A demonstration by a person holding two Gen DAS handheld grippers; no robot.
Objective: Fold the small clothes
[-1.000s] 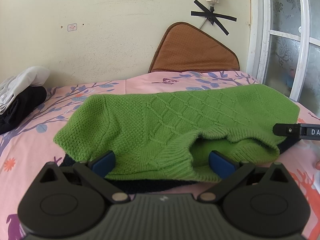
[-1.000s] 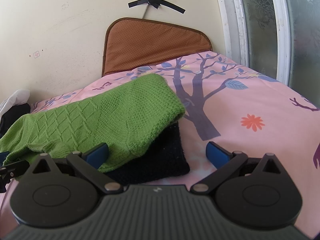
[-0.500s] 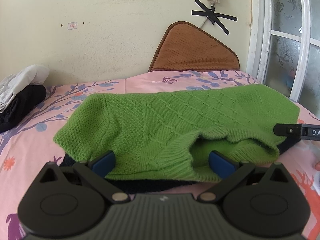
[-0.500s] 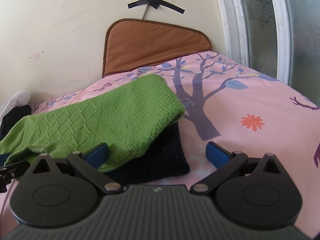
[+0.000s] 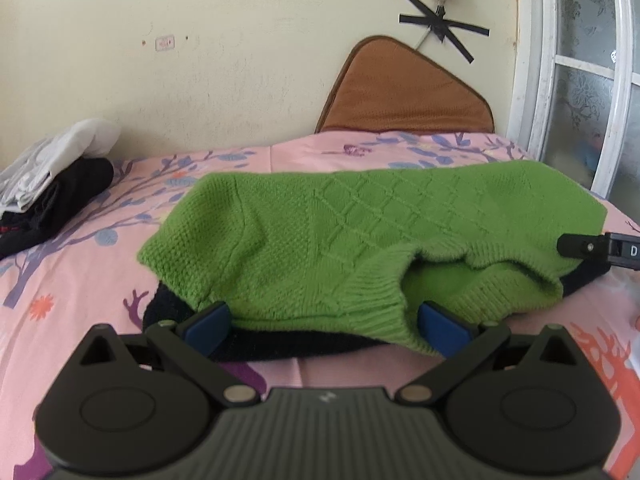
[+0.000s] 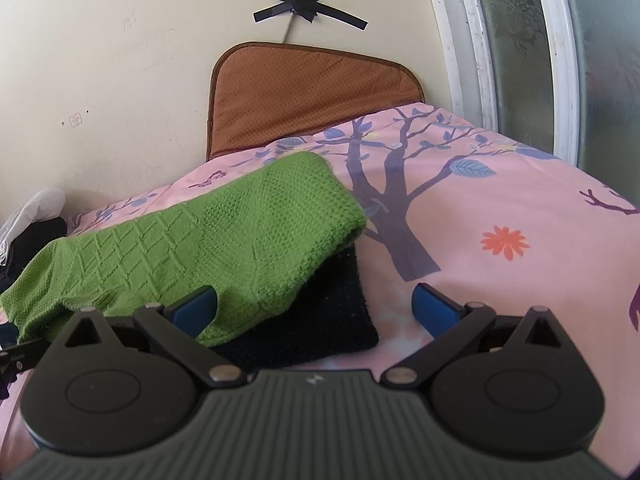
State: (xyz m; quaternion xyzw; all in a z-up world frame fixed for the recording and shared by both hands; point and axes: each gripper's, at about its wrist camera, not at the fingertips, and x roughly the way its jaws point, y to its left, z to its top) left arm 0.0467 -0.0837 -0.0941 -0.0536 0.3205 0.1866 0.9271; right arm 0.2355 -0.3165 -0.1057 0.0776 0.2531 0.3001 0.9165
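Observation:
A small green knitted sweater (image 5: 360,240) lies spread on a dark navy garment (image 5: 280,346) on the pink bed; its open ribbed hem faces me. My left gripper (image 5: 324,326) is open, its blue pads on either side of the near hem, holding nothing. In the right wrist view the sweater (image 6: 208,240) lies over the navy garment (image 6: 320,320). My right gripper (image 6: 314,308) is open at the sweater's right near corner, left pad beside the green edge. The right gripper's tip shows in the left wrist view (image 5: 600,246).
The pink floral bedsheet (image 6: 500,200) stretches to the right. A brown cushion (image 5: 404,88) leans on the wall behind. A pile of black and white clothes (image 5: 44,192) sits at the far left. A window frame (image 6: 480,60) stands on the right.
Both grippers stay open around the sweater's near edge. The views have shifted only slightly; the sweater has not moved.

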